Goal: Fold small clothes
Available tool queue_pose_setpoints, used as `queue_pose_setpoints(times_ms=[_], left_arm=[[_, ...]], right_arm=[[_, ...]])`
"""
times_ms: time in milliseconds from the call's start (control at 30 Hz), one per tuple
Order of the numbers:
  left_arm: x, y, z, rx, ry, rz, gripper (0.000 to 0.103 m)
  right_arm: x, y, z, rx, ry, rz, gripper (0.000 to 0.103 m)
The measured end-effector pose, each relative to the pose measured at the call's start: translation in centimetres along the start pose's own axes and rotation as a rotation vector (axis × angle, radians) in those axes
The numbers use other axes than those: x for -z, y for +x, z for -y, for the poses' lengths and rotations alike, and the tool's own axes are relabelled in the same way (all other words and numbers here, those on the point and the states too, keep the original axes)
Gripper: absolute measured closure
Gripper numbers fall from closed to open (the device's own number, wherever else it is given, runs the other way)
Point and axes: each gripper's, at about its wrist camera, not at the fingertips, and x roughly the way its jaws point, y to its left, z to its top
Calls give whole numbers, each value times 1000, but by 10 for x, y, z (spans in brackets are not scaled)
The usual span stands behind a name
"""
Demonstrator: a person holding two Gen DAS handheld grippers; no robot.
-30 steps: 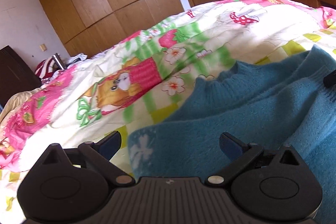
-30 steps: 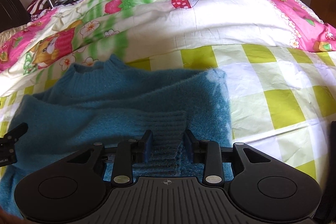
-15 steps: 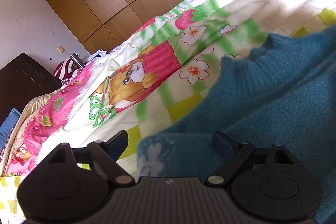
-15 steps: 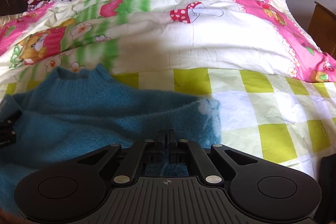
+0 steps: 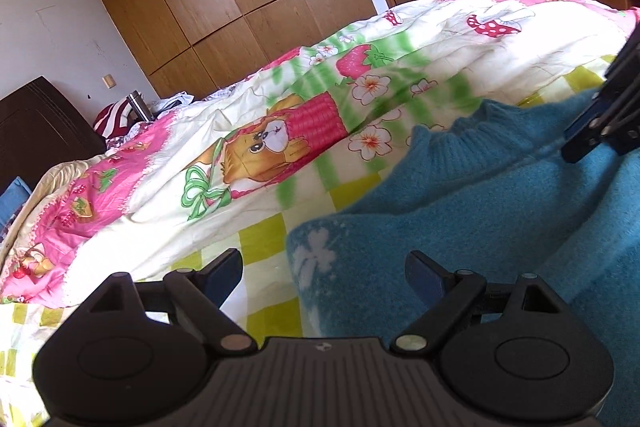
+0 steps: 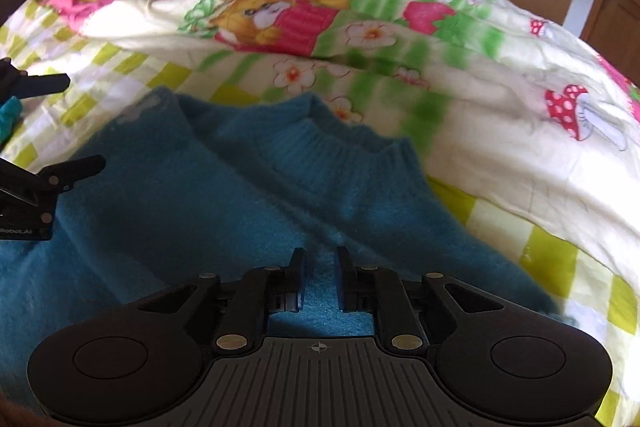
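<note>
Item: sweater (image 6: 224,195), blue, fuzzy knit. Lies flat on the bed (image 6: 500,227), filling the lower centre of the right wrist view; ribbed collar (image 6: 332,143) points to the upper frame. White flower mark shows at the lower centre of the left wrist view.

Bedding: quilt (image 5: 280,147), cartoon print, bunched beyond the collar across mid frame.

Left tongs (image 5: 324,267): spread wide, holding nothing, straddling the sweater's near edge.

Right tongs (image 6: 320,279): gap narrow, low over the knit at the bottom centre. Whether any cloth is pinched between them cannot be told; blue fabric shows through the gap.

Step in hand, as judged: folding a side or sleeve over the body.

Handling note: pinch one layer only, near the edge; lift low, carry straight across, lay the fold parallel to the collar line. Thick knit will slump, so press the crease flat before letting go.
</note>
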Motion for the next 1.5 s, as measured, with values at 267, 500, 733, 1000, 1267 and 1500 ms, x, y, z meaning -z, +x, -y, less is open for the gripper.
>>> queue_pose_setpoints(times_ms=[267, 500, 733, 1000, 1267, 1500], left_arm=[[15, -11, 27, 67, 71, 25, 2], [14, -13, 41, 107, 121, 50, 2], [16, -16, 49, 117, 122, 57, 2], [18, -12, 51, 127, 105, 46, 2], [16, -16, 49, 116, 66, 66, 2], [21, -9, 54, 114, 80, 44, 2]], right_arm=[[-10, 18, 16, -120, -19, -138, 70], [-10, 17, 11, -72, -87, -183, 86], [-19, 23, 10, -56, -169, -204, 80], [-22, 32, 4, -64, -208, -257, 81], [-32, 13, 17, 88, -75, -119, 103], [-16, 1, 17, -63, -18, -101, 98]])
